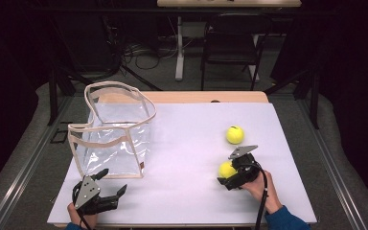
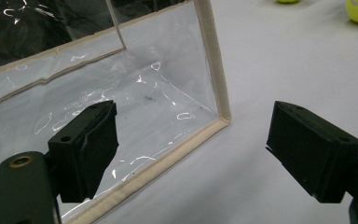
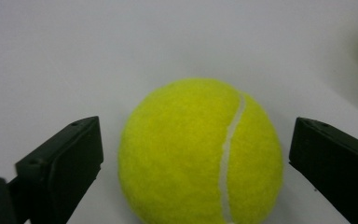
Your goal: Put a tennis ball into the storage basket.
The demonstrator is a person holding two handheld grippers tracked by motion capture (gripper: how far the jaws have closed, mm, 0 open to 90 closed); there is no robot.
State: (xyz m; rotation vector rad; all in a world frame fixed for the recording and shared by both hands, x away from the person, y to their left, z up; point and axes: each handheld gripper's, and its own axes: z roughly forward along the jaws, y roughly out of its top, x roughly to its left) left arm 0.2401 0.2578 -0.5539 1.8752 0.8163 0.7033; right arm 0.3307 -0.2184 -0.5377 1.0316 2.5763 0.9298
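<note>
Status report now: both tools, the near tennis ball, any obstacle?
Right tool open, straddling near tennis ball, pads not touching. Left tool open by clear bag. Nothing in the way.

A white-topped table [image 1: 187, 143] fills the middle of the frame, with a clear plastic bag [image 1: 112, 132] at its left, one tennis ball [image 1: 235, 134] right of centre and another ball [image 1: 226, 169] just below it.

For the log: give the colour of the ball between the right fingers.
Yellow-green ball with a white seam, best in the right gripper view.
</note>
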